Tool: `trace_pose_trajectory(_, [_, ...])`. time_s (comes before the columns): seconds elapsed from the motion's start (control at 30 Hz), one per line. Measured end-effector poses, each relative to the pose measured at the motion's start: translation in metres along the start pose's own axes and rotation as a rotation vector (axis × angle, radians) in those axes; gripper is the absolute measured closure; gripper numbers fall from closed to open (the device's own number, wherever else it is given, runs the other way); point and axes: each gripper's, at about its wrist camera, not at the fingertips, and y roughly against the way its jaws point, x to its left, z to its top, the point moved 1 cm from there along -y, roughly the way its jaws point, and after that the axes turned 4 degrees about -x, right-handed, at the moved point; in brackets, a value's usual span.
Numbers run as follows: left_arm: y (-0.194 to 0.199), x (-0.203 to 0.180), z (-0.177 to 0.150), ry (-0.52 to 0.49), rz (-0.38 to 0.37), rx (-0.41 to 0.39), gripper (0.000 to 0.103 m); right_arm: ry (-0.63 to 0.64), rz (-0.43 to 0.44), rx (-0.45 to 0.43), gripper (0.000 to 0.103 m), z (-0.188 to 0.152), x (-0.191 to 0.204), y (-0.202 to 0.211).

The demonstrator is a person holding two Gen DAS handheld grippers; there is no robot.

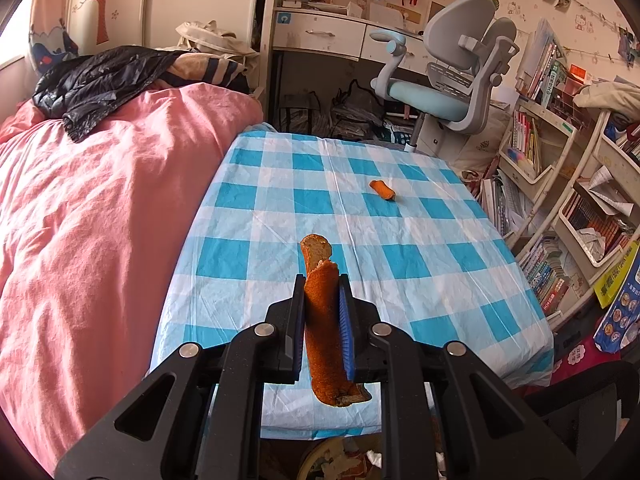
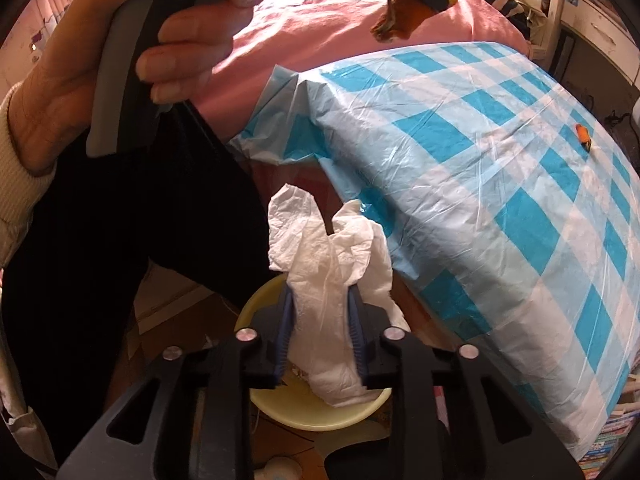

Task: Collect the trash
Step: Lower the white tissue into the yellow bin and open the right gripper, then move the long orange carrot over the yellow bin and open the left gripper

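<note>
Orange peel strip (image 1: 323, 320) clamped in left tool (image 1: 323, 280), white tissue (image 2: 332, 280) pinched by right tool (image 2: 320, 300) above yellow bowl (image 2: 312, 412)

The left gripper (image 1: 322, 284) is matte black plastic, its two fingers lined on the inner faces with ribbed blue pads (image 1: 345, 322). Behind them, angular black linkage arms spread wide, each with a triangular cut-out, joined by four round silver pivot screws (image 1: 265, 329). The right gripper (image 2: 320, 300) is built the same: black frame, blue ribbed pads (image 2: 286, 322), silver screw heads (image 2: 246, 335) catching the light. At the upper left of the right wrist view a bare hand (image 2: 132, 60) shows, skin warm-toned and lined, nails short. A cream ribbed knit cuff (image 2: 16, 160) covers its wrist. The handle (image 2: 120, 76) in it is grey and black.
</note>
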Motion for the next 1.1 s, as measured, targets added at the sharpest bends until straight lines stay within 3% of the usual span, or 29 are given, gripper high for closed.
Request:
trace_pose_trajectory(0.17, [0.000, 0.000, -0.003, -0.001, 0.000, 0.002, 0.088, -0.017, -0.003, -0.013, 0.069, -0.002, -0.001, 0.003])
trace_pose_trajectory(0.33, [0.002, -0.001, -0.009, -0.004, 0.000, 0.003, 0.088, -0.016, 0.018, -0.014, 0.057, -0.004, 0.003, 0.004])
trace_pose_trajectory(0.5, [0.002, -0.001, -0.009, -0.003, 0.001, 0.003, 0.088, -0.012, -0.007, -0.016, 0.056, -0.006, 0.006, 0.003])
trace_pose_trajectory(0.67, [0.007, -0.006, -0.018, -0.012, -0.003, 0.007, 0.088, -0.050, -0.083, -0.053, 0.047, -0.006, -0.004, 0.010])
trace_pose_trajectory(1.1, [0.025, -0.031, -0.066, -0.079, -0.040, 0.119, 0.088, -0.204, -0.317, -0.178, 0.043, -0.004, -0.046, 0.037])
